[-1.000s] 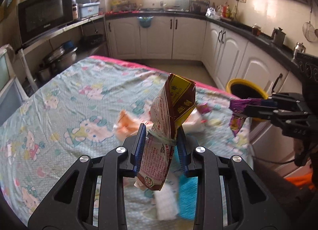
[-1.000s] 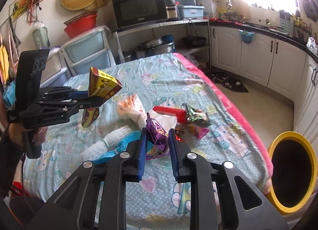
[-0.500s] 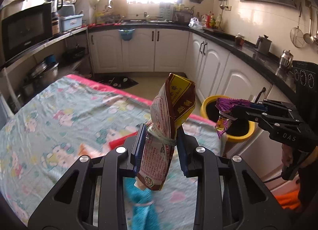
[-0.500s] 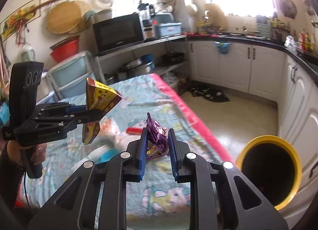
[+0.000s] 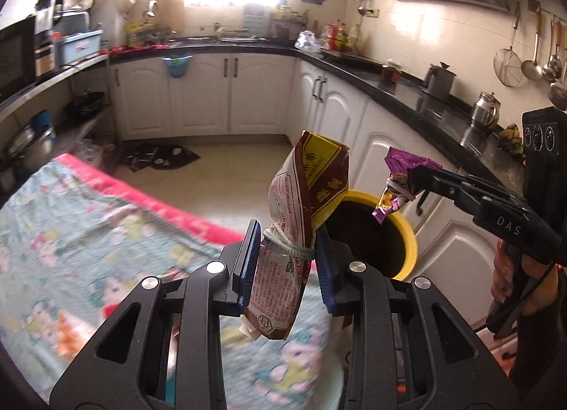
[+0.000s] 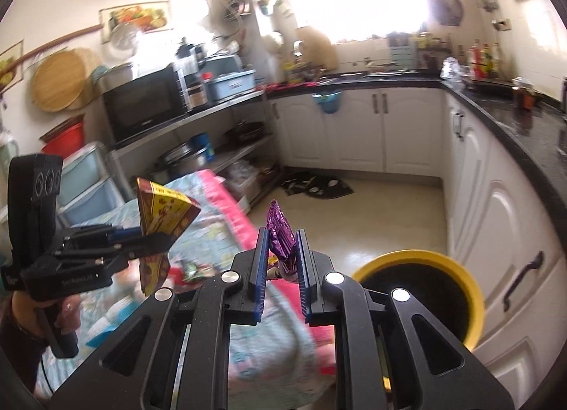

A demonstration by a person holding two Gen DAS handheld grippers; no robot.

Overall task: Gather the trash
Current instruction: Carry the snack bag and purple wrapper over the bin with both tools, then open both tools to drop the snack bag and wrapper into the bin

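- Carrying two pieces of trash toward the yellow-rimmed bin (image 5: 407, 229), which stands on the floor beside the white cabinets (image 5: 457, 257) and just past the pink edge of the table (image 5: 149, 197).
- Left gripper (image 5: 285, 261): jaws pinch the brown-and-yellow snack bag (image 5: 301, 218) at its rubber-banded waist. The bag stands upright, top toward the bin, bottom hanging below the pads.
- Right gripper (image 6: 281, 264): jaws pressed on the purple wrapper (image 6: 280, 236), which sticks up between the blue pads (image 6: 263, 261). In the left wrist view the wrapper's lower end hangs over the bin's mouth.
- Step in hand, by my reading: transport to the bin, release not yet made.
- To do it well: bring each gripper fully over the dark opening before letting go, not merely over the rim. The snack bag is long and light; from the left wrist view it appears short of the bin, over the table's near side, so it needs further travel.
- Release one at a time, fingers tilted down so the item slides clear of the pads.
- Pose: both grippers point forward and somewhat down toward the bin, side by side, right one nearer to it. The person's hand (image 5: 510, 275) grips the right handle low, beside the bin.
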